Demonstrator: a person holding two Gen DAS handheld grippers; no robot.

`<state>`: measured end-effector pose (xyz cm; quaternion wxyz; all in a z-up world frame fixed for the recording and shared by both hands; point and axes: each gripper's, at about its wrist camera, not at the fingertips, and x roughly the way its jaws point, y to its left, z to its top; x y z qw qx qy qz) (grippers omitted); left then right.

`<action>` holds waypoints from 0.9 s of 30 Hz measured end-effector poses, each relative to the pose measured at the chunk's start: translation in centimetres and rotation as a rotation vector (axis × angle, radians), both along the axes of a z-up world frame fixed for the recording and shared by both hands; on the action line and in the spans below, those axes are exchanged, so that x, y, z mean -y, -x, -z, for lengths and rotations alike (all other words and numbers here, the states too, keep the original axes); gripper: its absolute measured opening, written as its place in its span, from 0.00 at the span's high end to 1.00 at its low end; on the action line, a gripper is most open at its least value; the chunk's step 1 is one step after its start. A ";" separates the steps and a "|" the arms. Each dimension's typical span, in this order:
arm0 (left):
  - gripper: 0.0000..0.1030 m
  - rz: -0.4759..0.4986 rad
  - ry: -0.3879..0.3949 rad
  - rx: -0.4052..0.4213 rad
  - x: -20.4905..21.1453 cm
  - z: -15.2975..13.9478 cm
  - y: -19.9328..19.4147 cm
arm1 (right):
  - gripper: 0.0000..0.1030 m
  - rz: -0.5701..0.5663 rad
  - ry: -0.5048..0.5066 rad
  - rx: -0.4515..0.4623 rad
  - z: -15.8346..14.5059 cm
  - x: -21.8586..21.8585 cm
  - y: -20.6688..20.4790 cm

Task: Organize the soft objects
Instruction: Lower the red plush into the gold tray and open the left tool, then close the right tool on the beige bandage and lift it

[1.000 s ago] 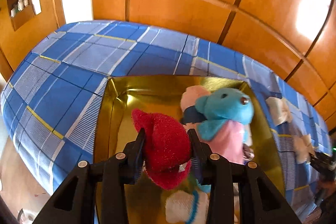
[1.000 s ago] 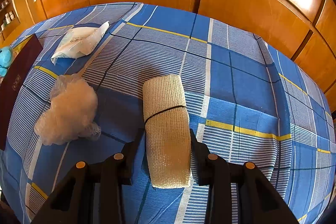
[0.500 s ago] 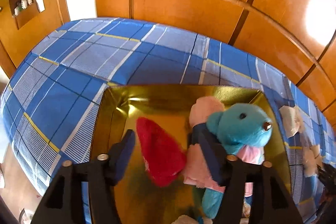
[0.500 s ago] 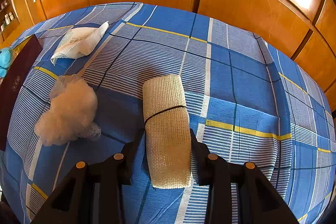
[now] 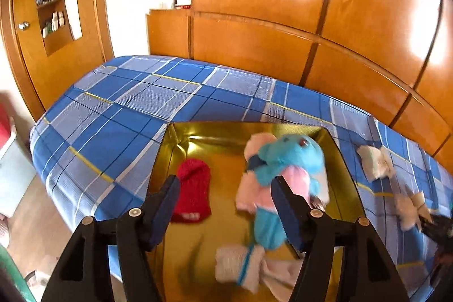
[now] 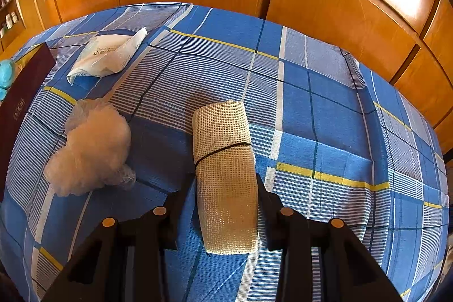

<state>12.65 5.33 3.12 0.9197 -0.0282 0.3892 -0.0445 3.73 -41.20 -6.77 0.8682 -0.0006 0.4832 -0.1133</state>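
Observation:
A gold-lined box (image 5: 220, 132) sits on the blue checked bed. Inside lie a red knitted piece (image 5: 194, 194), a blue and pink plush toy (image 5: 286, 157) and a white sock with a blue stripe (image 5: 240, 265). My left gripper (image 5: 224, 180) hovers open above the box with nothing between its fingers; the red piece lies below, near the left finger. In the right wrist view my right gripper (image 6: 225, 183) is shut on a beige mesh roll (image 6: 223, 154) that rests on the bedspread.
A white fluffy bundle in clear plastic (image 6: 90, 149) and a white packet (image 6: 107, 54) lie left of the roll. The box's dark red outer wall (image 6: 19, 104) stands at the far left. Wooden panels back the bed. The bed's left edge (image 5: 51, 169) drops to the floor.
My left gripper opened and let go of the red knitted piece, which now lies in the box, then pulled up and back. The right gripper and mesh roll have not moved.

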 end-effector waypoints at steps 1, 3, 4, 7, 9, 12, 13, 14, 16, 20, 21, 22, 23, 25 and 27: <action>0.35 0.000 -0.009 0.013 0.4 -0.1 1.1 | 0.64 0.000 0.002 0.000 0.0 0.0 0.0; 0.35 0.001 -0.019 0.030 0.9 -0.2 2.5 | 0.64 0.000 0.005 -0.001 0.0 0.0 0.0; 0.35 0.001 -0.023 0.037 1.2 -0.2 3.1 | 0.64 -0.001 0.007 -0.001 0.0 0.0 -0.1; 0.35 0.003 -0.035 0.059 2.1 -0.4 4.7 | 0.64 -0.002 0.011 -0.002 0.0 0.0 -0.2; 0.34 0.010 -0.041 0.062 2.7 -0.3 5.5 | 0.64 -0.003 0.014 -0.002 0.0 0.0 -0.2; 0.34 0.020 -0.046 0.055 3.4 0.0 5.9 | 0.64 -0.005 0.019 -0.001 -0.1 -0.2 0.0; 0.34 0.020 -0.047 0.052 3.5 0.1 6.0 | 0.64 -0.005 0.020 -0.001 -0.1 -0.2 0.0; 0.34 0.020 -0.047 0.048 3.7 0.2 6.1 | 0.64 -0.006 0.021 -0.001 -0.1 -0.2 0.0; 0.34 0.021 -0.048 0.043 3.9 0.3 6.2 | 0.64 -0.006 0.025 -0.001 -0.1 -0.3 0.0; 0.34 0.018 -0.051 0.039 4.1 0.4 6.5 | 0.64 -0.005 0.026 -0.001 -0.1 -0.3 0.0; 0.34 0.015 -0.051 0.036 4.1 0.4 6.5 | 0.64 -0.005 0.026 -0.001 -0.1 -0.3 0.0; 0.34 0.012 -0.049 0.035 4.1 0.4 6.6 | 0.64 -0.005 0.026 -0.001 -0.1 -0.3 0.0; 0.34 0.009 -0.046 0.035 4.0 0.4 6.6 | 0.64 -0.006 0.027 -0.001 -0.1 -0.3 0.0; 0.34 0.004 -0.045 0.036 3.9 0.4 6.7 | 0.64 -0.005 0.028 -0.001 -0.1 -0.2 0.0; 0.34 0.000 -0.043 0.037 3.8 0.3 6.8 | 0.64 -0.006 0.031 -0.001 0.0 -0.3 0.0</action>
